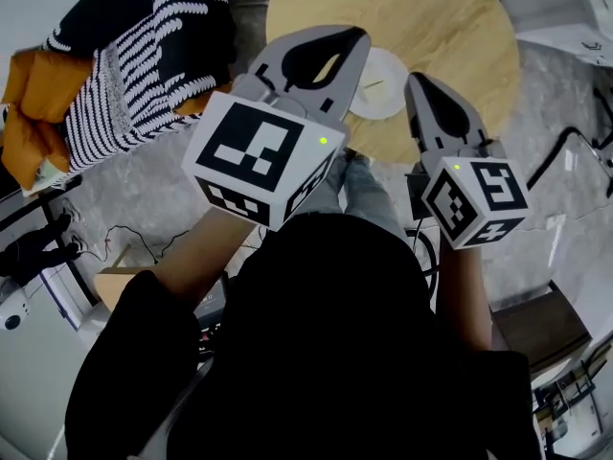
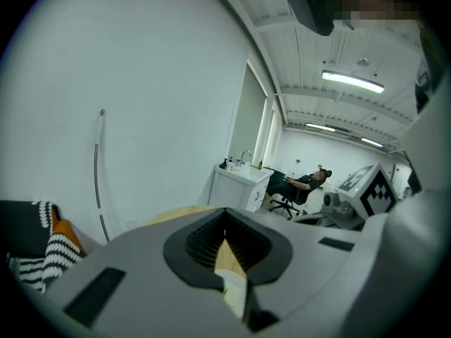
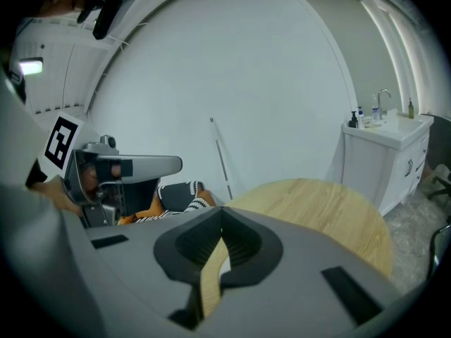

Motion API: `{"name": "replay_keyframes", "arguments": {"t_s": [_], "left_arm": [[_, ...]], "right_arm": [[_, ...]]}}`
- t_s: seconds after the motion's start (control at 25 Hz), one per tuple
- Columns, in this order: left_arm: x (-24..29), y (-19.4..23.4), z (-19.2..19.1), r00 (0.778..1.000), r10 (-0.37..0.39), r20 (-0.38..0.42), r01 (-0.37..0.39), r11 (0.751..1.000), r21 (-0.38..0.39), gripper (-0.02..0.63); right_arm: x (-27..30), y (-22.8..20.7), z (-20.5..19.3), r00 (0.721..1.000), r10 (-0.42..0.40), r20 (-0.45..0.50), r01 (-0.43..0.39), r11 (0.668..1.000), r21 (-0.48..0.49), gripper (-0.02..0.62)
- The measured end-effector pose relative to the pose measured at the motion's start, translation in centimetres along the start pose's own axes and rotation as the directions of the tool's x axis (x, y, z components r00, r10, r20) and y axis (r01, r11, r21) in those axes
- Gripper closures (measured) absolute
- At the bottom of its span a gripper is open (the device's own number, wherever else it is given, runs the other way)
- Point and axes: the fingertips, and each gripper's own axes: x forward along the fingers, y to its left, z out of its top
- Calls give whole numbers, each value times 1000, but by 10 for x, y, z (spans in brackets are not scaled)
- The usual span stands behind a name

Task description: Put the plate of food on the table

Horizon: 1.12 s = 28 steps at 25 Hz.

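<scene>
A white plate (image 1: pixel 379 88) with a pale bit of food on it rests on the round wooden table (image 1: pixel 436 27), close to the table's near edge. My left gripper (image 1: pixel 357 34) hovers just left of the plate, jaws together and nothing held. My right gripper (image 1: pixel 414 80) hangs just right of the plate, also shut and empty. In the left gripper view the shut jaws (image 2: pixel 225 239) leave a slit that shows wood and a sliver of white. In the right gripper view the shut jaws (image 3: pixel 220 239) point over the table (image 3: pixel 317 203).
A black-and-white striped cushion on orange fabric (image 1: pixel 134 60) lies to the table's left. A white cabinet with a tap (image 3: pixel 386 153) stands beyond the table. Someone sits in an office chair (image 2: pixel 301 184) far off. Cables trail over the grey floor (image 1: pixel 144 228).
</scene>
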Motion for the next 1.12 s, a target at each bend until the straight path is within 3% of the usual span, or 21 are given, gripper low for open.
{"name": "replay_keyframes", "arguments": {"t_s": [0.44, 1.12], "left_arm": [[-14, -7, 36, 997, -1, 76, -2, 999, 45, 598], [-40, -31, 84, 979, -28, 203, 8, 995, 97, 598]], "right_arm": [[-15, 13, 42, 996, 16, 88, -11, 998, -60, 588], [-53, 32, 76, 983, 27, 183, -2, 991, -137, 588]]}}
